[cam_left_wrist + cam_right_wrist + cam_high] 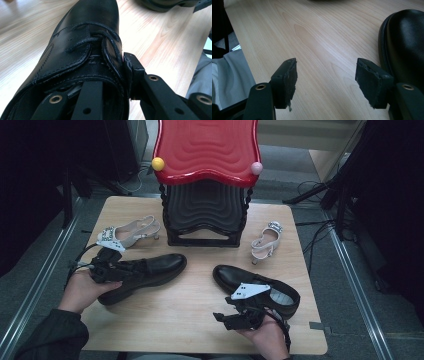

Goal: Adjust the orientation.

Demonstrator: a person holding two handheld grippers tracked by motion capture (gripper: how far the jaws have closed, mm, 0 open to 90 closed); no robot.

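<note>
On the left of the table (200, 320), your left gripper (116, 270) is clamped on the left black shoe (150, 272); in the left gripper view 1 jaw sits inside the shoe's opening and the other presses the outside of the collar beside the laces (95, 42); the step in hand looks like carrying that shoe, probably toward the red-topped rack (207, 180) behind it; next, lift it clear and keep the toe level. To the right, your right gripper (235, 315) is spread and empty, just beside the right black shoe (260, 287).
</note>
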